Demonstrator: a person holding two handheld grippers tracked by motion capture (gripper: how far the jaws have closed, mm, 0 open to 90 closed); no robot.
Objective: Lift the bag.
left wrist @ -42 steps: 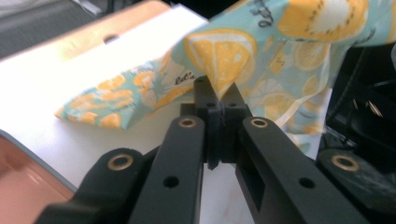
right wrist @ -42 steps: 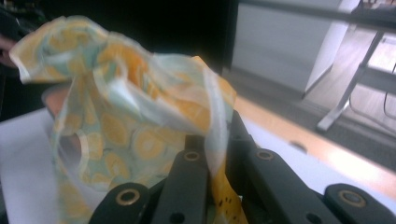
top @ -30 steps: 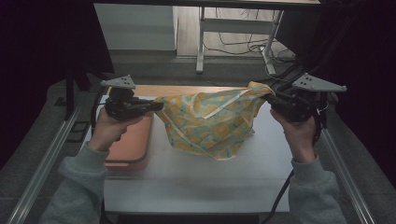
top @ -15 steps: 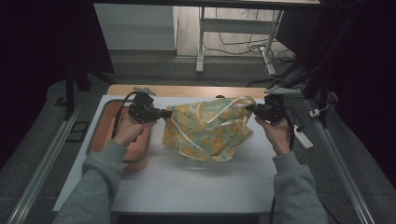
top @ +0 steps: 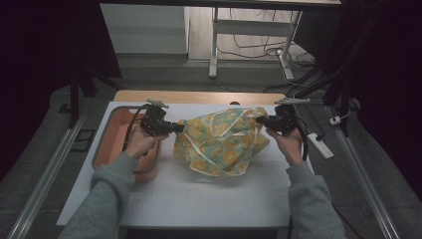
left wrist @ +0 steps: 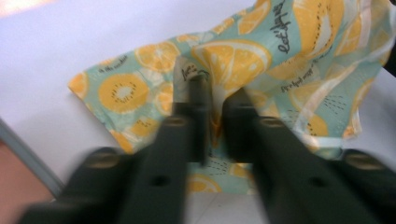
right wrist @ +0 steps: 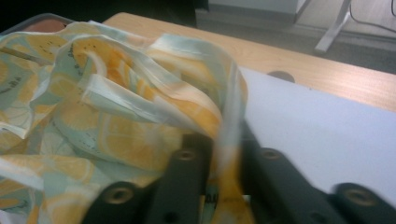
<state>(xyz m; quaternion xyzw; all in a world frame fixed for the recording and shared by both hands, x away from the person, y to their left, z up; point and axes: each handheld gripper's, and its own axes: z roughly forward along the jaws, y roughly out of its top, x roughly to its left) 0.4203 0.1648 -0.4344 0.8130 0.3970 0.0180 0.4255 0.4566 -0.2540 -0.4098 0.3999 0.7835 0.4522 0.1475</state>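
Both hands have come down toward the table since the earlier frames, and the cloth (top: 221, 144), which hung stretched in the air between them, now slumps in a loose heap on the white table (top: 209, 199) with only its two top corners held up. The left gripper (top: 174, 128) has one corner between its jaws; they have just been opening, and in the left gripper view a narrow gap shows with the cloth (left wrist: 261, 65) still caught in it, so the grip looks loosened rather than let go. The right gripper (top: 261, 120) likewise has a fold of the cloth (right wrist: 116, 107) running between its jaws, which have also just been opening; the pads seem barely to pinch it. The cloth lies directly between the two grippers, its long line running left to right across the table, just beside the orange tray (top: 107, 149) under the left hand. Neither hand is nearer. Pulling each gripper outward along that line would probably free both corners.
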